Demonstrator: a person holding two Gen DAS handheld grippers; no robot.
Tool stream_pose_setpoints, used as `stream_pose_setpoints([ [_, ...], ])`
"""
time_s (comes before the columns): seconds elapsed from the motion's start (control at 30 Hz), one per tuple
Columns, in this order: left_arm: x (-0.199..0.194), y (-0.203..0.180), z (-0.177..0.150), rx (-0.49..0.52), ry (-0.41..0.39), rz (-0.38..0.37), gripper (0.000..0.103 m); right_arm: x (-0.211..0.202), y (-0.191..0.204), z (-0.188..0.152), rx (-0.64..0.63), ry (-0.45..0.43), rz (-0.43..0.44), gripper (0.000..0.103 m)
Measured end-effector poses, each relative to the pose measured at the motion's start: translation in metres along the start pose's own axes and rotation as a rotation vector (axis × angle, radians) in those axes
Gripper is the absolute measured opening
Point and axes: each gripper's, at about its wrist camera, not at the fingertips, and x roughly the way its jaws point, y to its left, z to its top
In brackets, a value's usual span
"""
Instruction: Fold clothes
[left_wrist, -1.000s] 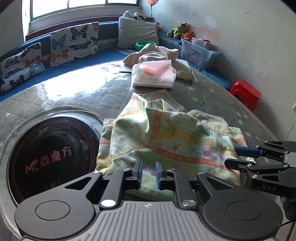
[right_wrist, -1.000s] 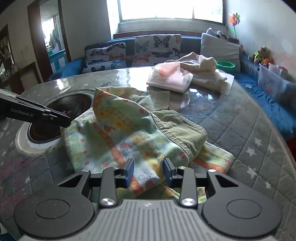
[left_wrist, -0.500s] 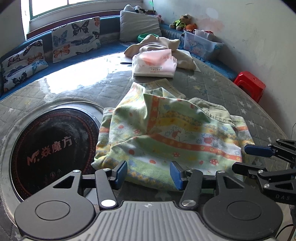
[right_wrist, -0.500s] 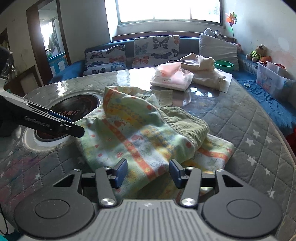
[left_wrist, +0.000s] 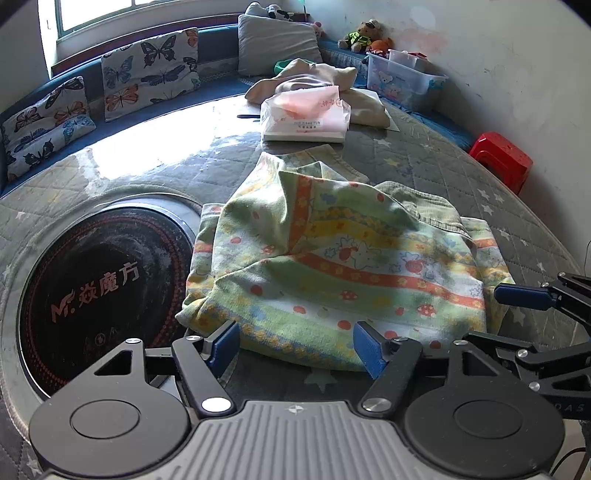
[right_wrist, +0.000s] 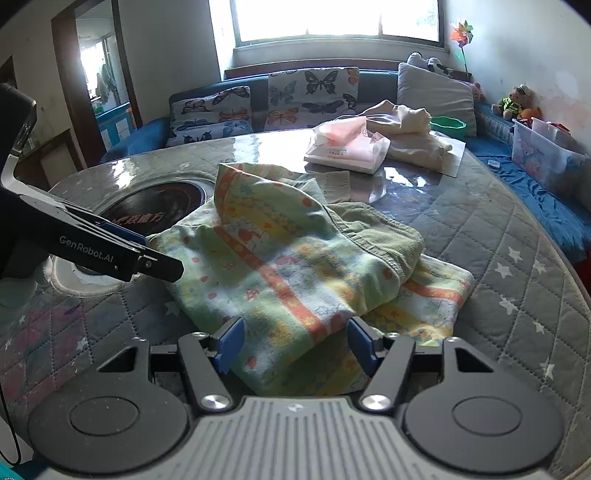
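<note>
A green child's garment (left_wrist: 332, 258) with orange stripes and cartoon prints lies folded in a loose heap on the quilted round table (left_wrist: 443, 173). An olive ribbed lining shows at its right side. The near hem lies between the blue pads of my left gripper (left_wrist: 293, 347). Those jaws are opening and the pads stand off the cloth. My right gripper (right_wrist: 295, 345) straddles another hem of the garment (right_wrist: 280, 266), also opening, its pads clear of the fabric. The right gripper's fingers (left_wrist: 528, 298) show at the garment's right edge, and the left gripper's fingers (right_wrist: 122, 254) at its left.
A round black cooktop (left_wrist: 99, 288) is set into the table left of the garment. Behind it lie a pink-and-white plastic pack (left_wrist: 304, 118) and a beige cloth pile (left_wrist: 321, 77). Beyond the table are a bench with butterfly cushions (left_wrist: 147, 70), a plastic box (left_wrist: 402, 85) and a red stool (left_wrist: 502, 155).
Both grippers went from pinching the garment's hem to standing open. The cloth dropped from its raised peak and now lies flatter on the table.
</note>
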Motion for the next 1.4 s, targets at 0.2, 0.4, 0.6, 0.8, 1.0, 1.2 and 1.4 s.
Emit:
stream_pose_setpoints([
  [0.2, 0.005, -0.002, 0.006, 0.007, 0.007, 0.001, 0.075, 0.004, -0.003, 0.003, 0.007, 0.003, 0.005, 0.069],
  [0.4, 0.012, -0.002, 0.016, 0.007, 0.009, 0.009, 0.077, 0.009, -0.012, 0.007, 0.030, 0.001, -0.002, 0.069],
  [0.6, 0.019, 0.002, 0.032, -0.004, 0.005, 0.023, 0.079, 0.017, -0.029, 0.014, 0.065, -0.004, -0.017, 0.069],
  [0.8, 0.021, 0.007, 0.057, -0.024, -0.023, 0.041, 0.080, 0.029, -0.056, 0.027, 0.147, -0.012, -0.017, 0.069],
  [1.0, 0.024, 0.013, 0.087, -0.047, -0.045, 0.075, 0.083, 0.044, -0.082, 0.040, 0.235, -0.010, 0.012, 0.061],
  [1.2, 0.038, 0.021, 0.114, -0.095, -0.030, 0.092, 0.085, 0.060, -0.109, 0.046, 0.361, -0.002, 0.037, 0.053],
  [1.4, 0.069, 0.021, 0.128, -0.113, 0.046, 0.109, 0.085, 0.068, -0.120, 0.044, 0.417, 0.001, 0.027, 0.050],
])
